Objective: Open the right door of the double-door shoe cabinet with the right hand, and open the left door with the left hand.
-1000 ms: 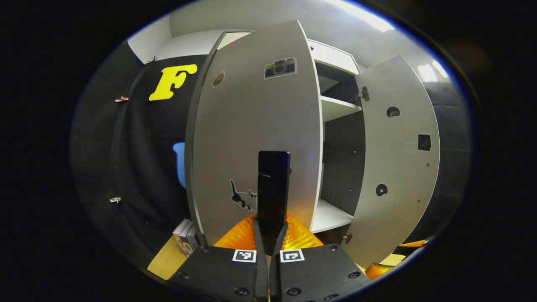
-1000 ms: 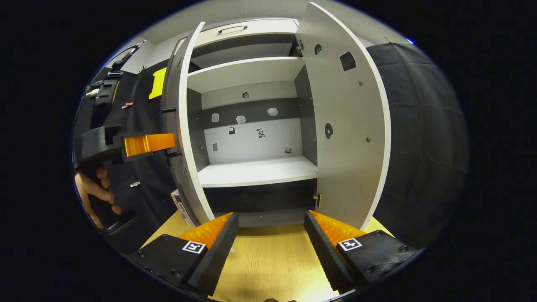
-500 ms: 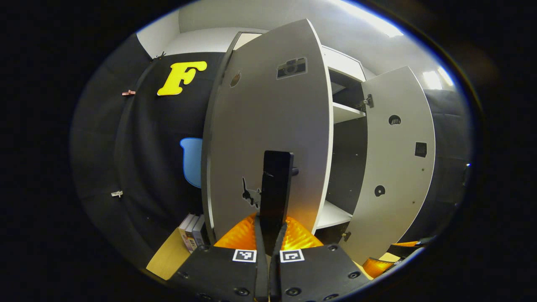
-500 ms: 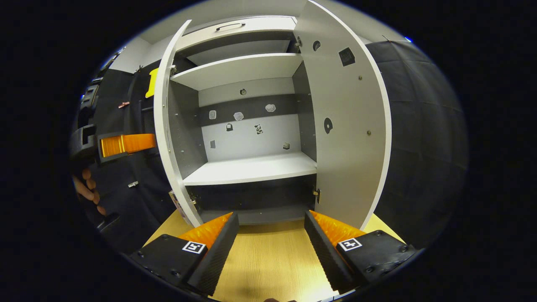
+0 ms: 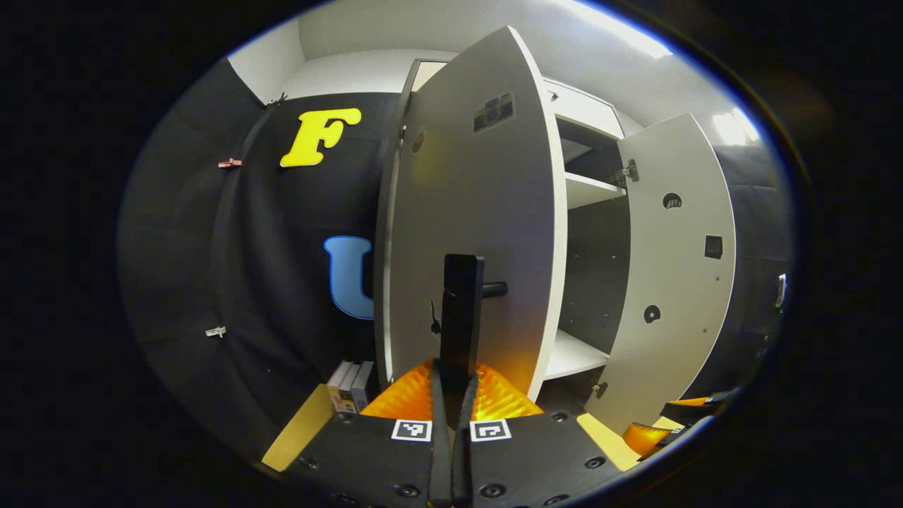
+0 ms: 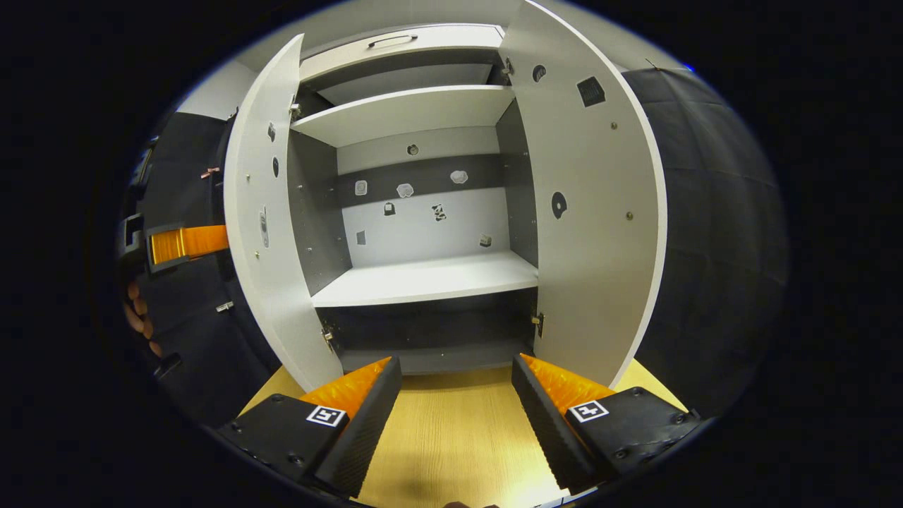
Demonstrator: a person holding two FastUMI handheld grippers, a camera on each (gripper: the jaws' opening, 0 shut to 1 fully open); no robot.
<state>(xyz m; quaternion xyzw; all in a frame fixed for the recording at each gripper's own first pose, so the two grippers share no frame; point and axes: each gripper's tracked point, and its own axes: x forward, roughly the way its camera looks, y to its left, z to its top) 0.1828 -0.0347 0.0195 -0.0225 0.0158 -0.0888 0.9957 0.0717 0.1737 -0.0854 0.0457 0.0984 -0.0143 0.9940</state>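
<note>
The shoe cabinet [image 6: 423, 279] stands with both doors swung out. In the left gripper view, my left gripper [image 5: 453, 374] is shut on the black bar handle [image 5: 462, 303] of the left door [image 5: 480, 197], whose outer face carries small stickers. The right door [image 5: 677, 268] hangs open farther right. In the right gripper view, my right gripper [image 6: 455, 363] is open over the tabletop in front of the cabinet, holding nothing, between the left door [image 6: 264, 233] and the right door [image 6: 585, 212]. The left gripper [image 6: 183, 243] and a hand [image 6: 137, 317] show behind the left door.
A wooden tabletop [image 6: 451, 437] runs up to the cabinet's foot. Several books [image 5: 349, 384] stand upright beside the cabinet's left side. White shelves [image 6: 402, 113] inside hold nothing. The black cloth wall [image 5: 268, 282] closes off the left.
The left door has swung farther open with my left gripper still clamped on its handle. The right gripper has stayed where it was, open.
</note>
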